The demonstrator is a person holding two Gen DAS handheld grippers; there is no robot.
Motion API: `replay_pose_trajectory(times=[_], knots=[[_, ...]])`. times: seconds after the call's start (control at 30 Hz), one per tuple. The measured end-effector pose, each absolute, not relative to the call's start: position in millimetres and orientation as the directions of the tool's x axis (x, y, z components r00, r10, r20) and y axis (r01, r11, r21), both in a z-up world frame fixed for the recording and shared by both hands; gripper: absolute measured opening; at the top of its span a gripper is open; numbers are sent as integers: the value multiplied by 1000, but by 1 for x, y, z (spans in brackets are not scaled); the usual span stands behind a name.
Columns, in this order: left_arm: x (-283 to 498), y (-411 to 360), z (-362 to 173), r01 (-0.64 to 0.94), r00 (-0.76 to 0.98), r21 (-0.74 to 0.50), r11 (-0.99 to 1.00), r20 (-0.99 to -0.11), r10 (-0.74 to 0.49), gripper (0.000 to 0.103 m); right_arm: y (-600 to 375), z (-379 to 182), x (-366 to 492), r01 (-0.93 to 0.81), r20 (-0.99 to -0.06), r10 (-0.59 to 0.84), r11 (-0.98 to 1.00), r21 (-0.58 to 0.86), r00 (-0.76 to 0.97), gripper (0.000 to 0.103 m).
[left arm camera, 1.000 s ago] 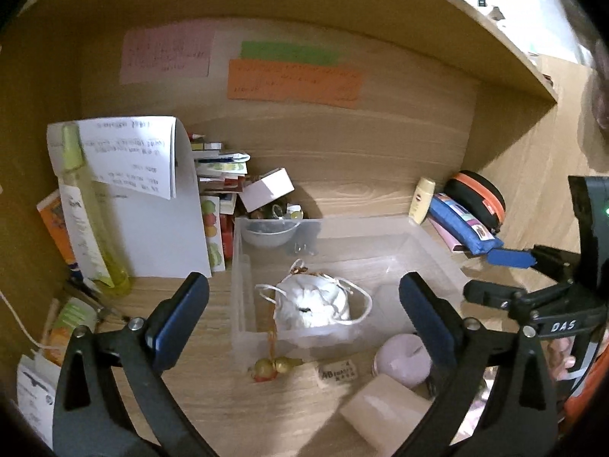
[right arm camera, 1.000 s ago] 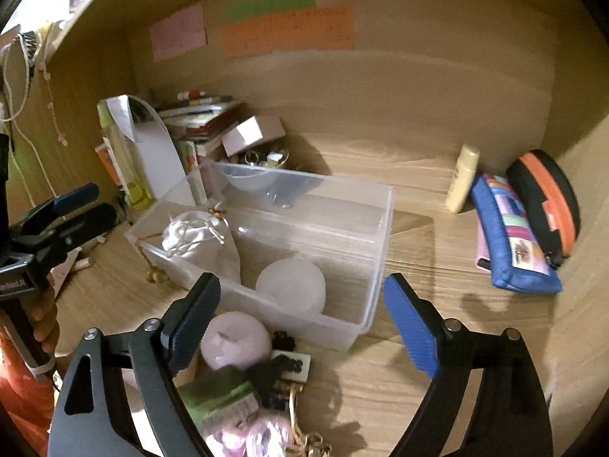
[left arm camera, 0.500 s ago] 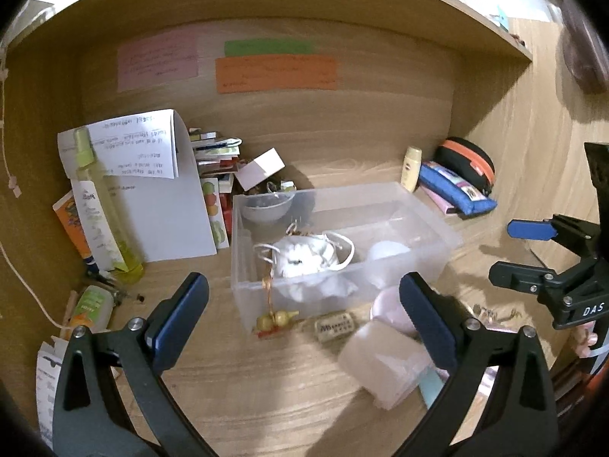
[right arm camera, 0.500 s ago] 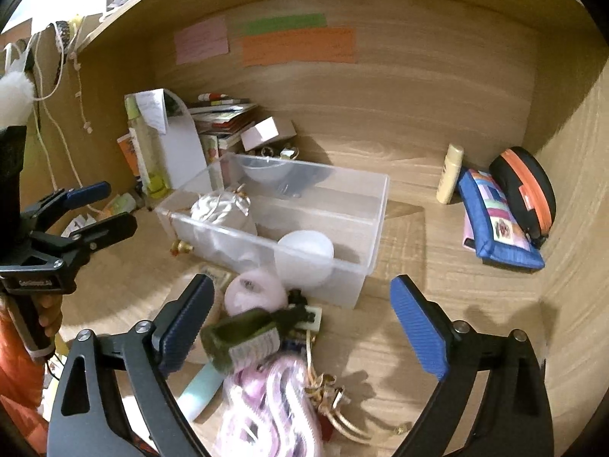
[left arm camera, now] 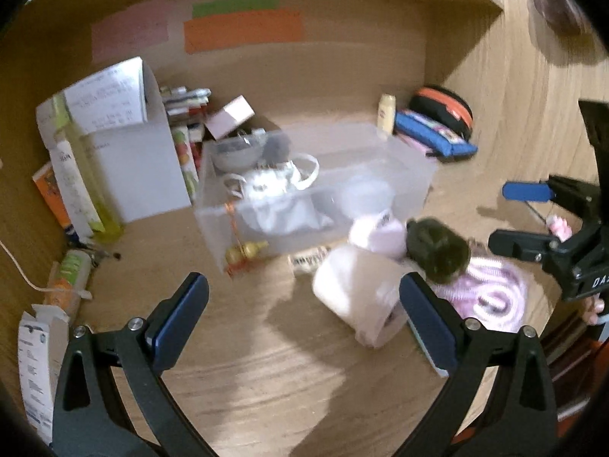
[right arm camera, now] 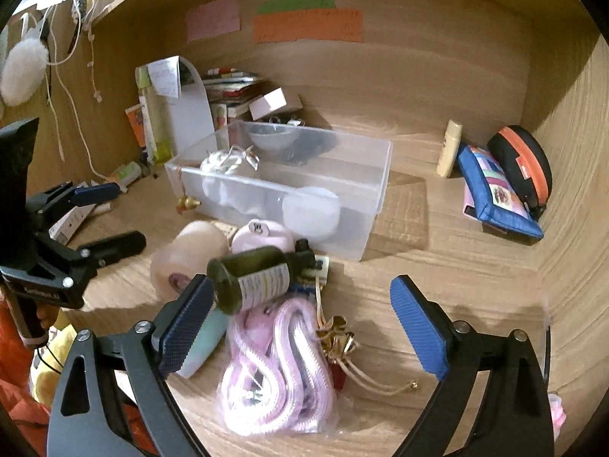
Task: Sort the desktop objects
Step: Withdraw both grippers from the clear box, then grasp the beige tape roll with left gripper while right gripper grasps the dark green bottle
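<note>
Right tongs (right arm camera: 300,327): jaws wide apart, nothing pressed between them; they have just been opening a little further. The left pad sits just beside the base of the green bottle (right arm camera: 253,280), perhaps touching it; I cannot tell. The pink rope (right arm camera: 278,369) lies between the jaws, below them.
Left tongs (left arm camera: 304,323): jaws wide, empty, over bare desk (left arm camera: 247,381); the tape roll (left arm camera: 357,297) is just inside the right pad, not gripped.
Pile: bottle on its side across the rope, resting against the pink case (right arm camera: 262,234) and the tape roll; gold bells (right arm camera: 340,342) on a cord just beside the rope.
Bin (right arm camera: 377,186): clear, behind the pile, already holding a mask (left arm camera: 274,186), a small bowl (left arm camera: 238,154) and a white round thing (right arm camera: 312,211).
Risk, bottle: it looks free to roll; a nudge from the left pad could send it off the pile and scatter the bits under it.
Risk, rope: loose and bagged; a grip on one loop would likely drag the bell cord along.
Risk, tongs: both are near the same pile; reaching together could make them collide.
Risk, bin: light and near the pile; a push could slide it.
</note>
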State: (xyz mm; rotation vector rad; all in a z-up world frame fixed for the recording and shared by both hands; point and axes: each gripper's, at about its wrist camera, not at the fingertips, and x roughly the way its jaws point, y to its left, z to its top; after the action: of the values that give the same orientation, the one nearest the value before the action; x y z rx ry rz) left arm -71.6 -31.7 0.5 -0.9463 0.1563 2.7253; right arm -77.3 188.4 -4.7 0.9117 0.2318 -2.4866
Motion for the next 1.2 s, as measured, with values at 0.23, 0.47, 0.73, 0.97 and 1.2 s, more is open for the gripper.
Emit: replay_pose_trajectory(times=[0.23, 0.47, 0.73, 0.97, 1.2], knots=[[-92, -19, -19, -351, -682, -24, -936, -678, 274, 102, 177, -17, -80, 543, -671, -404, -840, 2, -622, 93], [-115, -10, -29, -422, -616, -85, -903, -703, 355, 102, 166, -25, -92, 584, -681, -428, -812, 0, -594, 92], [-124, -5, -38, -447, -600, -115, -887, -698, 392, 94, 162, -34, -113, 623, -705, -483, -779, 75, -519, 79], [-124, -12, -36, -444, -605, -164, -881, -671, 429, 72, 159, -37, -121, 633, -700, -510, -767, 107, -500, 61], [-123, -17, -35, -412, -626, -161, -897, -665, 407, 70, 161, -32, -116, 626, -686, -502, -775, 86, -527, 55]])
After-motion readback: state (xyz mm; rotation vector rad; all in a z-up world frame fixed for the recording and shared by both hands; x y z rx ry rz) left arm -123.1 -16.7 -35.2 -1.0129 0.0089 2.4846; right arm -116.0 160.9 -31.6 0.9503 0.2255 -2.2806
